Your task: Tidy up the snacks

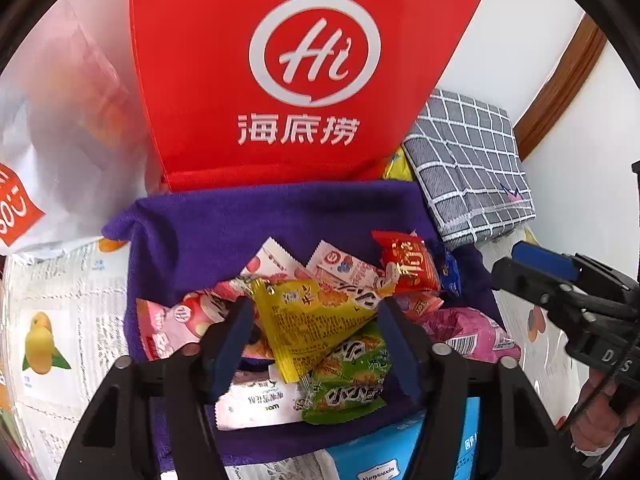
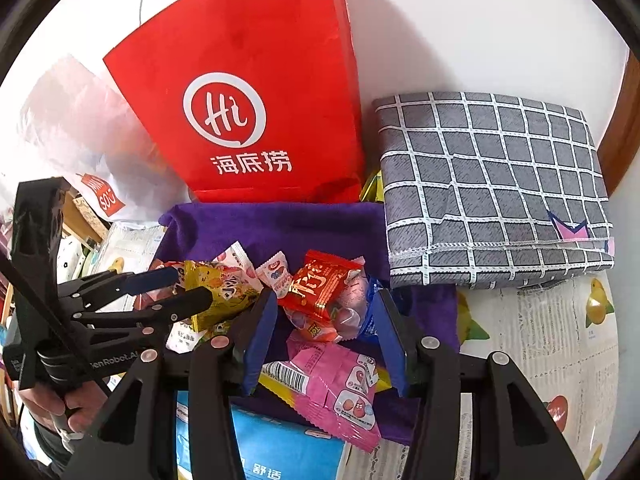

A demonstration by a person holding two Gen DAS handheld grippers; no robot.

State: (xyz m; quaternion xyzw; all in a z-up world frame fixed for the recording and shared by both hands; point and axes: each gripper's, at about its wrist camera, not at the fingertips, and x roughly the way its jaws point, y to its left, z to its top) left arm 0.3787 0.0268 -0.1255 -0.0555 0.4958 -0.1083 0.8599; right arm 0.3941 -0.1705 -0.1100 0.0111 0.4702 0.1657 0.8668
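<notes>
Both grippers, left [image 1: 316,340] and right [image 2: 326,344], hang spread and empty over the snacks [image 1: 320,320] heaped on the purple cloth [image 1: 224,224] (slippery, overlapping wrappers), so closing risks pinching several packets or snagging cloth.

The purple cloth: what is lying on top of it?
On the purple cloth lies a heap of snack packets: yellow, green, red and pink. The packets cover whatever lies beneath the heap.
</notes>
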